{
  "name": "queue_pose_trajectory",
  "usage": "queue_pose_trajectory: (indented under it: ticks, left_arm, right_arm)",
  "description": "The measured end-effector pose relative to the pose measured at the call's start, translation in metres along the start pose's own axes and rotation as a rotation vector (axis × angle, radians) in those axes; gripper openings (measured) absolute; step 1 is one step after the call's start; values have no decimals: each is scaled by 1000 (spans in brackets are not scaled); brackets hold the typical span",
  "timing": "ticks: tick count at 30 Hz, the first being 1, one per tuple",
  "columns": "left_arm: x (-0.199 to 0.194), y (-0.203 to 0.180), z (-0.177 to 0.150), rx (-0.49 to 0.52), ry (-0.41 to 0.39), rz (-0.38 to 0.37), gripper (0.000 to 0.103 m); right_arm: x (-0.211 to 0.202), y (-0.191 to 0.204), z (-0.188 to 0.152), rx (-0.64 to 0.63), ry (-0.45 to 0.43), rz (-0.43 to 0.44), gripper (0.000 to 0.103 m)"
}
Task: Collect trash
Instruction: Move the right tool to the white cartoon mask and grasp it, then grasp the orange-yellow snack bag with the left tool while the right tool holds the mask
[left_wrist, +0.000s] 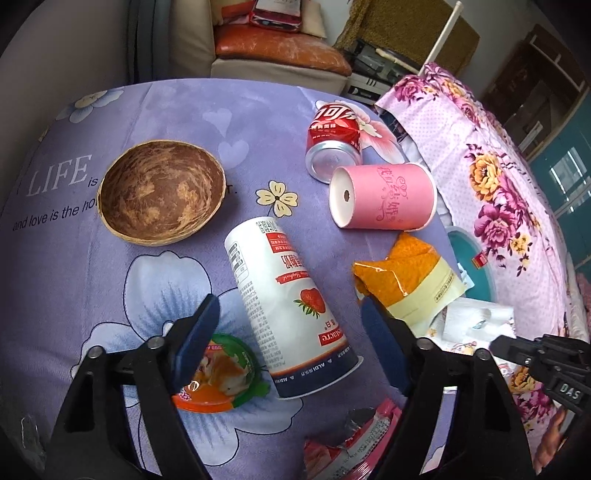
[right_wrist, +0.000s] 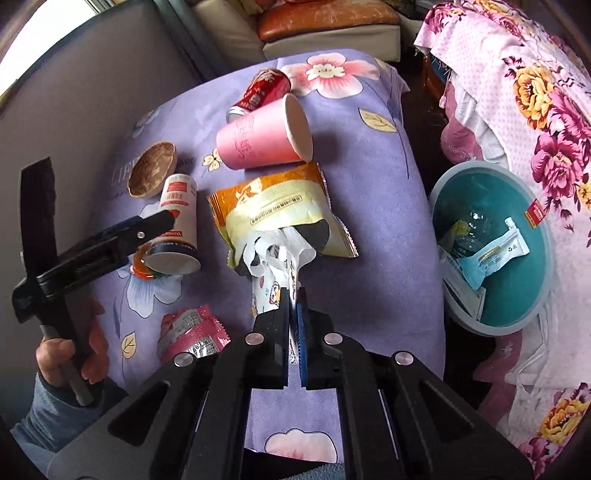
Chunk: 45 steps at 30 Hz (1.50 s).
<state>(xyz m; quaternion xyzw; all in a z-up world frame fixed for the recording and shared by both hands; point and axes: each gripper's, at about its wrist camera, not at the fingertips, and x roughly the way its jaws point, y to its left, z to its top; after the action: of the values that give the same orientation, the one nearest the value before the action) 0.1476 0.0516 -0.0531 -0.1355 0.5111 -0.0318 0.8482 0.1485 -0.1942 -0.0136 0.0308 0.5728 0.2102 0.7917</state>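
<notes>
The right hand-held gripper (right_wrist: 293, 299) is clamped on a crumpled white printed tissue wrapper (right_wrist: 275, 258), which is held above the purple floral cloth of the counter (right_wrist: 369, 229) and partly covers an orange and cream snack bag (right_wrist: 273, 206); the left hand-held gripper (left_wrist: 291, 325) is spread wide with nothing between its blue pads, hovering over a white strawberry yogurt cup (left_wrist: 284, 295) that lies on its side. Under that cup's rim an orange and green jelly cup lid (left_wrist: 218, 376) is seen; a pink and silver wrapper (left_wrist: 351, 443) lies at the near edge of the counter. Farther back a pink paper cup (left_wrist: 384, 195) lies on its side, touching or just beside a crushed red cola can (left_wrist: 332, 140); a brown coconut-shell bowl (left_wrist: 162, 192) sits upright and well apart from them to the left. A teal bin (right_wrist: 517, 295) stands beside the counter on the right, against a pink floral bedspread (right_wrist: 535, 110); a clear bottle (right_wrist: 476, 229) and a white and blue packet (right_wrist: 495, 254) are seen inside it. An orange cushion (left_wrist: 280, 48) rests on a cream sofa beyond the counter.
</notes>
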Motion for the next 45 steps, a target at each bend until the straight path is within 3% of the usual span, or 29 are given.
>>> queue_pose_trajectory:
  ticks: [1, 2, 7, 13, 21, 28, 31, 36, 42, 45]
  left_arm:
    - [3, 0, 0, -4, 10, 6, 57]
    - [7, 0, 0, -7, 20, 10, 54]
    - [10, -10, -1, 39, 10, 48, 56]
    - [36, -10, -9, 31, 110, 25, 63]
    - [27, -15, -13, 67, 76, 65, 62]
    - [-10, -28, -2, 71, -15, 34, 63]
    - [-15, -52, -1, 147, -23, 14, 68]
    - [11, -96, -7, 268, 42, 14, 73]
    - [57, -106, -2, 267, 136, 65, 74]
    - [68, -111, -4, 273, 139, 97, 74]
  right_arm:
    - [-4, -1, 1, 1, -8, 10, 4]
    - [-6, -1, 2, 1, -13, 19, 4]
    - [-6, 0, 1, -14, -4, 33, 4]
    - [12, -4, -3, 8, 41, 65, 7]
    - [21, -7, -9, -18, 42, 42, 4]
    - [7, -35, -22, 17, 27, 15, 4]
    - [0, -53, -26, 54, 8, 4, 4]
    - [-10, -76, -29, 102, -30, 11, 4]
    - [-16, -96, -29, 130, -53, 38, 4]
    - [-15, -105, -29, 145, -57, 46, 4]
